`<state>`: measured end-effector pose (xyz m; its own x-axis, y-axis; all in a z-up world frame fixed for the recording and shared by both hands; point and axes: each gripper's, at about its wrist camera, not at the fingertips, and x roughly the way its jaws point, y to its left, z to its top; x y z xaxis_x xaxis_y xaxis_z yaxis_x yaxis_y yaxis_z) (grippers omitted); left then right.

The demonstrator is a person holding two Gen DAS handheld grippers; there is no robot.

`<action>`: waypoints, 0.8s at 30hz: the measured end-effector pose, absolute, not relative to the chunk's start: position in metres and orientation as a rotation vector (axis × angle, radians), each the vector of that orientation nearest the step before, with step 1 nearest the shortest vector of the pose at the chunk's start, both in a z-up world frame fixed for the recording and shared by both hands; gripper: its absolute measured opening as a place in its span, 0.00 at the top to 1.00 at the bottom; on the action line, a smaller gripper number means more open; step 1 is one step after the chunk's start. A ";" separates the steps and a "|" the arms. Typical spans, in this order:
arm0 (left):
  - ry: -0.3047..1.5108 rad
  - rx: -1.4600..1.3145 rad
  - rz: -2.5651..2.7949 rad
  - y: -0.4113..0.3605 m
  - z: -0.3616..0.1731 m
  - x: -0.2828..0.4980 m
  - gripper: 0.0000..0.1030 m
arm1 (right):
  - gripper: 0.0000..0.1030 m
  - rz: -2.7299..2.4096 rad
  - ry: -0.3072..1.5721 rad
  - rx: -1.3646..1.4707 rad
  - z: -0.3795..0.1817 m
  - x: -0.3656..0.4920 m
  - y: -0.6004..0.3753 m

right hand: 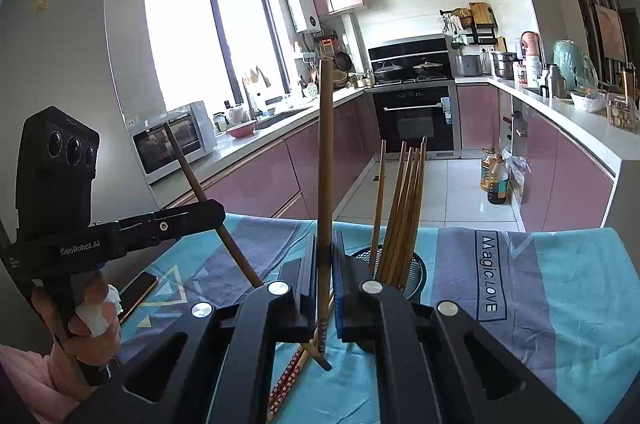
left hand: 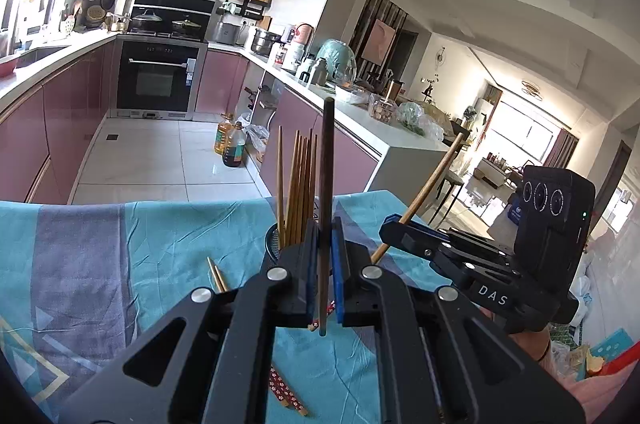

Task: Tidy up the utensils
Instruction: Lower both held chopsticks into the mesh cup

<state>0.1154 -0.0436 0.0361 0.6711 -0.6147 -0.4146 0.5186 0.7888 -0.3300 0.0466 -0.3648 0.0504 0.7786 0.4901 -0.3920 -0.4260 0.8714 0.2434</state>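
Left tongs [left hand: 325,264] clamped on a dark chopstick [left hand: 326,183], upright, above the worktop [left hand: 140,244] under a teal-and-grey cloth [left hand: 80,256]. Loose pale chopsticks [left hand: 218,278] on the cloth just left of the tongs; red patterned chopsticks [left hand: 280,388] flat on the near side beneath them. Black mesh holder [left hand: 274,244] just beyond the left tongs, filled with standing chopsticks [left hand: 298,183]. Right tongs [right hand: 325,264] clamped on a light chopstick [right hand: 326,143], near-upright, close beside the holder's left side in the right view. Phone [right hand: 138,290] flat at the cloth's left edge.
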 end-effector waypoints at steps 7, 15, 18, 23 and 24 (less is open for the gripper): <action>0.505 -0.189 -0.640 -0.044 0.048 0.116 0.93 | 0.94 0.490 0.435 0.146 0.059 0.050 -0.368; 0.459 -0.175 -0.638 -0.047 0.062 0.115 0.93 | 0.94 0.488 0.410 0.136 0.065 0.053 -0.369; 0.448 -0.173 -0.642 -0.048 0.066 0.115 0.93 | 0.94 0.486 0.405 0.135 0.066 0.054 -0.370; 0.431 -0.166 -0.640 -0.050 0.071 0.113 0.93 | 0.94 0.482 0.394 0.133 0.068 0.056 -0.372; 0.426 -0.163 -0.639 -0.050 0.072 0.113 0.93 | 0.94 0.480 0.390 0.133 0.069 0.056 -0.372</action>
